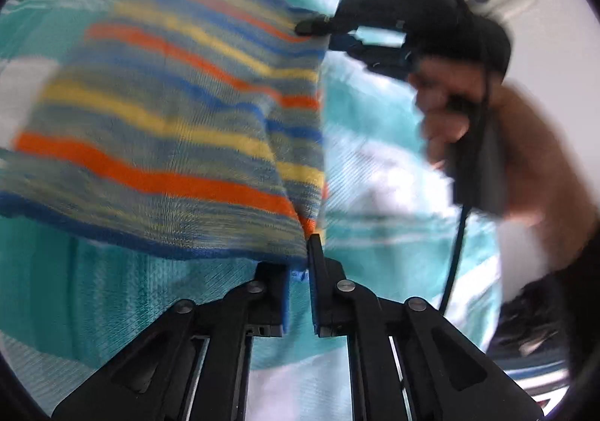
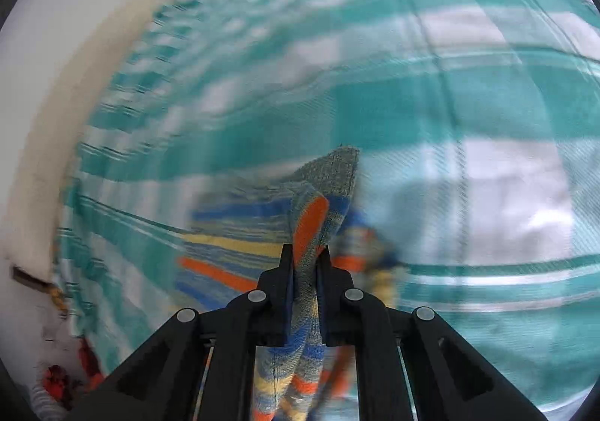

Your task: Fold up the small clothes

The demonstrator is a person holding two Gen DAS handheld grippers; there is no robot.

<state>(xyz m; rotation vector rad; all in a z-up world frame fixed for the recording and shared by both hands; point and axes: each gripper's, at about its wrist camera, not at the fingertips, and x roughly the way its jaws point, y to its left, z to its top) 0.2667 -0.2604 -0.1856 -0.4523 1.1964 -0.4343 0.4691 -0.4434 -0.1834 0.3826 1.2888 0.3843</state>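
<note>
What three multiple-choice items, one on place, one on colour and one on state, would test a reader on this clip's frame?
1. Where does the striped garment sit?
A. flat on the cloth
B. lifted between both grippers
C. inside a basket

2. What colours is the checked cloth under it?
A. teal and white
B. red and black
C. plain grey

3. What state is the right gripper in?
A. open and empty
B. shut on the garment
C. out of view

Answers: 1 B, the left gripper pinches one lower corner while the right one grips another edge. 2 A, teal bands cross white squares. 3 B, knit fabric is bunched between its closed fingers.
</note>
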